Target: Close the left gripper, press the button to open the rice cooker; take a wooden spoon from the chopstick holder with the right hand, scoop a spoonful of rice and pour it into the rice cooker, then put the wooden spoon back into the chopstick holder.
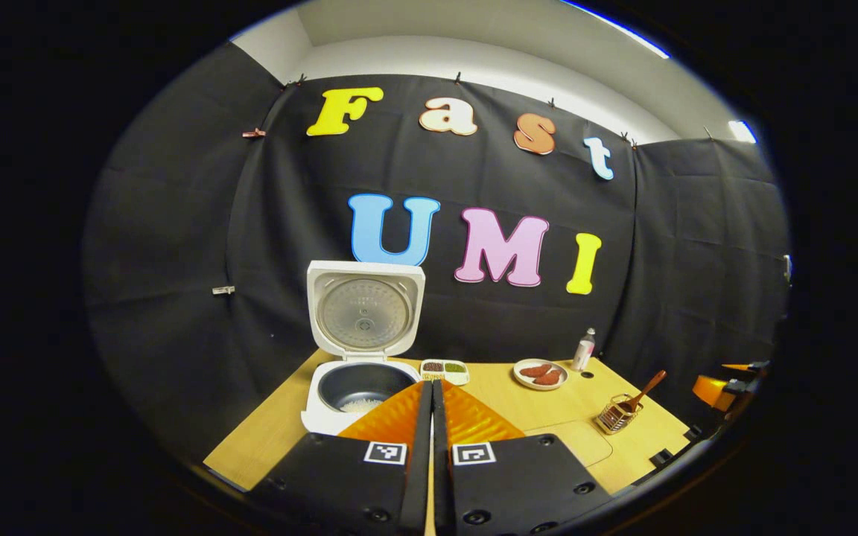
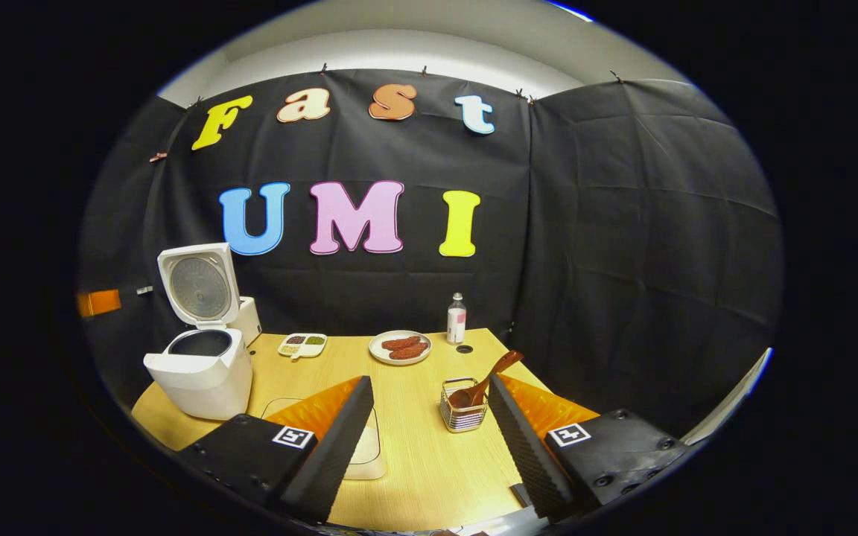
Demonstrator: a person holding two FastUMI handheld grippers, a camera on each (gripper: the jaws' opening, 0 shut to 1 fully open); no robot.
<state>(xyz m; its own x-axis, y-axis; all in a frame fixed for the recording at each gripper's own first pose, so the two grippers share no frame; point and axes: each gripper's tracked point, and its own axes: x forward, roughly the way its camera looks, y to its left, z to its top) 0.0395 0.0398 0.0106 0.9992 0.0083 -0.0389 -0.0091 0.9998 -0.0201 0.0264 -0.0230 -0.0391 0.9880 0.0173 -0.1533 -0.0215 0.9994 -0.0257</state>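
two sets of jaws: left gripper (image 1: 431, 417) pressed together, right gripper (image 2: 429, 424) spread, so i'd ease them squarely around the wooden spoon (image 2: 490, 376) handle leaning toward one o'clock from the chopstick holder (image 2: 462, 411).

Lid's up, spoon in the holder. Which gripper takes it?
Right. The right gripper is open, jaws framing the chopstick holder with the wooden spoon. The left gripper is shut, facing the rice cooker.

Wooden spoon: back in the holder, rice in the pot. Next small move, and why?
Probably just back the right gripper away: its jaws stand open, the wooden spoon stands in the chopstick holder, and the rice cooker is open with rice inside.
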